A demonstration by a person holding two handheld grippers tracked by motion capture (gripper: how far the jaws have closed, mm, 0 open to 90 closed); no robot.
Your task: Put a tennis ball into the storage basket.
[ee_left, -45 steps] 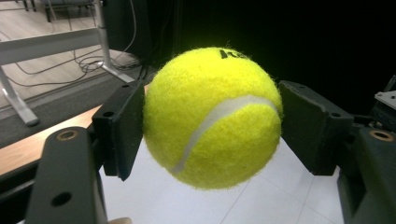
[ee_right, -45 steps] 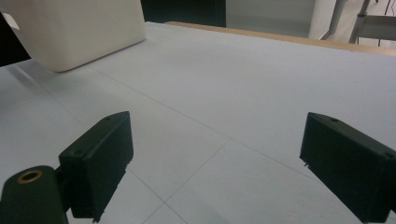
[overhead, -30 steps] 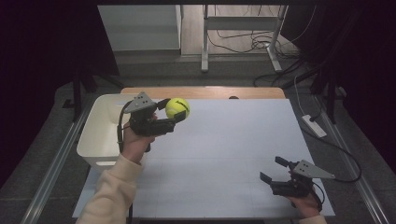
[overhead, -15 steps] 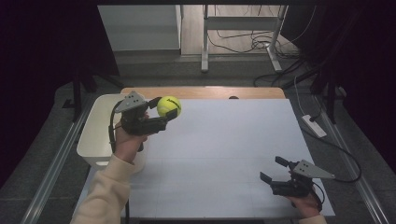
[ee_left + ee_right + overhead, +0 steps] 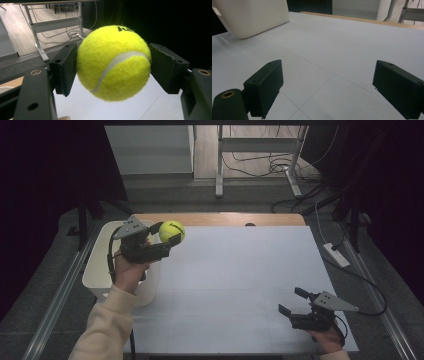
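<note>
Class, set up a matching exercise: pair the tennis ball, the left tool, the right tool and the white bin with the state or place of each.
1 tennis ball
2 left tool
3 right tool
4 white bin

a open, low at the near right of the table
b at the table's left edge
c shut on the ball
d yellow, held off the table

Pairs: 1-d, 2-c, 3-a, 4-b

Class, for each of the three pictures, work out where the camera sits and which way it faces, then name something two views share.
High view: above the near side, looking forward and down on the table; forearms, both grippers.
Left gripper view: on the left gripper, looking along its fingers, shut on the tennis ball.
Right gripper view: on the right gripper, low over the table, open fingers, facing the white bin.
Shared: ball and bin both appear from above.
</note>
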